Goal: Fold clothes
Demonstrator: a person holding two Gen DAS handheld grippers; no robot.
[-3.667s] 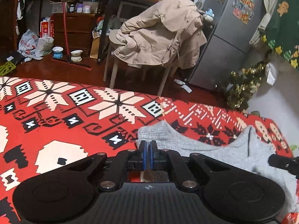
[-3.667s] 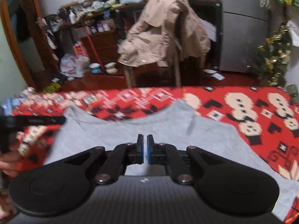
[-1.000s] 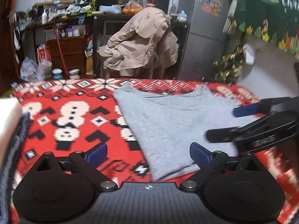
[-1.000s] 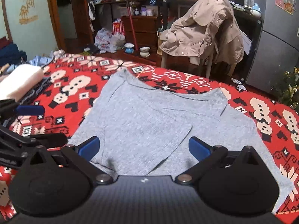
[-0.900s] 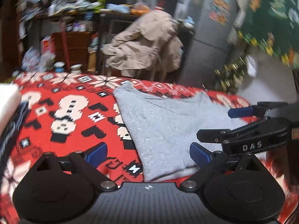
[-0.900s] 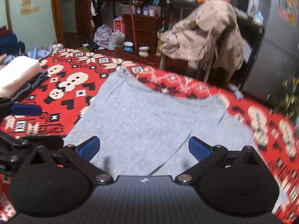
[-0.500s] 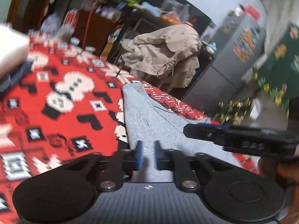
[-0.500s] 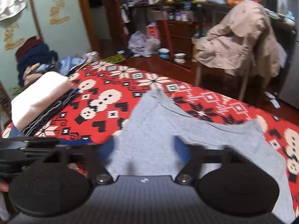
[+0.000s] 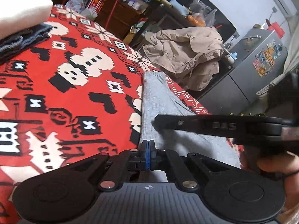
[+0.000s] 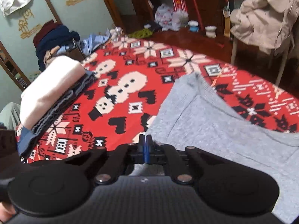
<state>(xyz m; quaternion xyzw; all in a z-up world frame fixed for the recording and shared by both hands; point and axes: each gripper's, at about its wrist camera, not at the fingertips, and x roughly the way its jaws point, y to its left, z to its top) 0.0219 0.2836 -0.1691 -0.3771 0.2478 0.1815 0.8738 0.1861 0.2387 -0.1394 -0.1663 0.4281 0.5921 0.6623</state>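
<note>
A grey knit garment (image 10: 214, 123) lies partly folded on a red patterned blanket (image 10: 130, 85); it also shows in the left wrist view (image 9: 155, 104). My left gripper (image 9: 148, 144) is shut on the garment's near left edge. My right gripper (image 10: 145, 140) is shut on the garment's left edge too. In the left wrist view the right gripper's black body (image 9: 214, 126) crosses above the grey cloth from the right, held by a hand.
A stack of folded clothes, white on top of dark grey (image 10: 50, 91), sits at the blanket's left edge and shows in the left wrist view (image 9: 20, 18). A chair draped with a beige coat (image 9: 185, 54) and a grey fridge (image 9: 248, 69) stand beyond the blanket.
Both grippers were open a second ago over the flat garment. They have dropped to its left edge and closed on the cloth.
</note>
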